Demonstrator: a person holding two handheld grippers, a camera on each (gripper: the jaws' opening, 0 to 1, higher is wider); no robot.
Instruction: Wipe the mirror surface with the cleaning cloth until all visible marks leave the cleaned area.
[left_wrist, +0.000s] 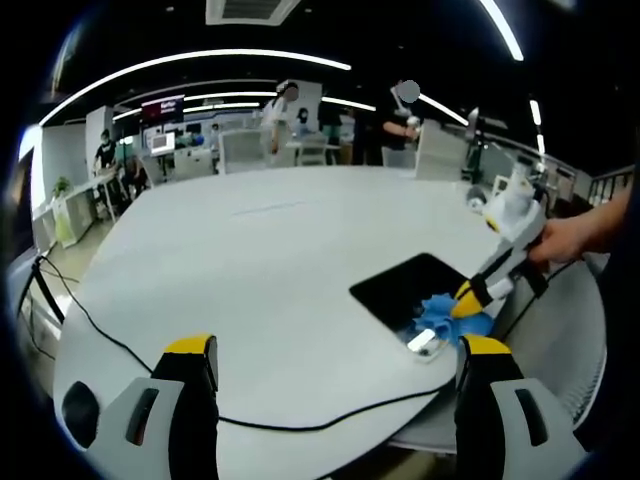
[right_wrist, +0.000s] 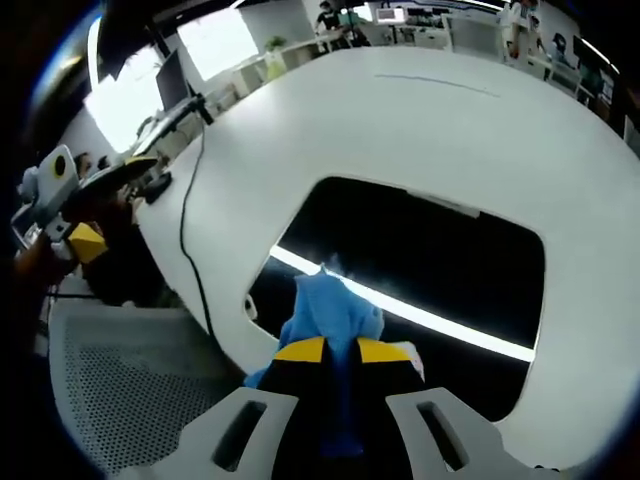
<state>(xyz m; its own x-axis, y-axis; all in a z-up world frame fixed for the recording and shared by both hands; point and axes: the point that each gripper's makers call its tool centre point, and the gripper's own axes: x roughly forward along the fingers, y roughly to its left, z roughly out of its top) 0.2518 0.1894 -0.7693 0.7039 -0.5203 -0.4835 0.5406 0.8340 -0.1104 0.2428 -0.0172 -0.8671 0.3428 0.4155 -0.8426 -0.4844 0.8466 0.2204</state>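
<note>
Jaws clamping cloth (right_wrist: 335, 320), on mirror (right_wrist: 440, 265)

The mirror (right_wrist: 430, 260) lies flat on the tabletop (right_wrist: 440, 130) near its edge, the cloth (right_wrist: 335, 310) on it (a cable (right_wrist: 186, 240) beside)

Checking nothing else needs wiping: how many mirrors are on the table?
1. The mirror lies flat near the table edge, with the blue cleaning cloth, clamped in the right gripper, resting on its near end.
</note>
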